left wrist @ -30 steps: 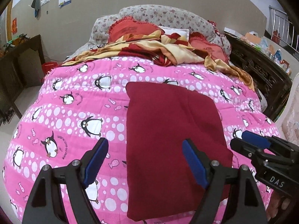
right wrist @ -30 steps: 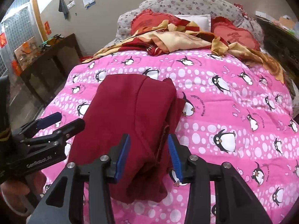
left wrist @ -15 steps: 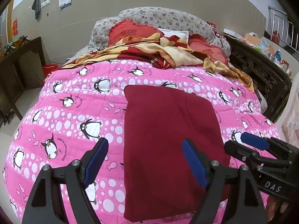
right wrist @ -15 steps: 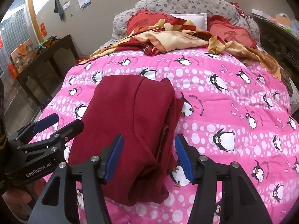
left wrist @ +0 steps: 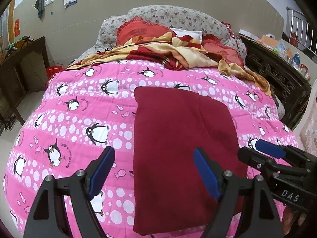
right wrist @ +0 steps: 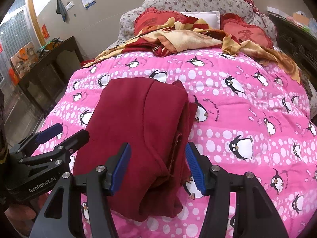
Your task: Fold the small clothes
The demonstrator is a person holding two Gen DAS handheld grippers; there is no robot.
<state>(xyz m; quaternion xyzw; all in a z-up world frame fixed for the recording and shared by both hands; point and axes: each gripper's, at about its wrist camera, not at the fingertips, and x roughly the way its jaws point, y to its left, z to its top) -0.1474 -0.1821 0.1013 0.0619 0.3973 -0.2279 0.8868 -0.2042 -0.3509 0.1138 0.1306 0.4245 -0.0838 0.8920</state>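
A dark red garment (left wrist: 178, 138) lies folded into a long rectangle on the pink penguin quilt (left wrist: 79, 119). In the right wrist view the garment (right wrist: 138, 123) shows stacked layers along its right edge. My left gripper (left wrist: 152, 172) is open and empty, hovering over the garment's near left part. My right gripper (right wrist: 157, 167) is open and empty, above the garment's near right edge. Each gripper shows in the other's view: the right gripper (left wrist: 265, 154) at the garment's right side, the left gripper (right wrist: 57, 136) at its left side.
A crumpled red and yellow blanket (left wrist: 174, 53) and red pillows (left wrist: 138, 31) lie at the head of the bed. A dark wooden table (left wrist: 19, 67) stands at the left. A carved dark wooden cabinet (left wrist: 277, 73) with clutter stands at the right.
My right gripper has opened wider and drawn back slightly from the garment. My left gripper has lifted back a little, still open. The garment has not moved.
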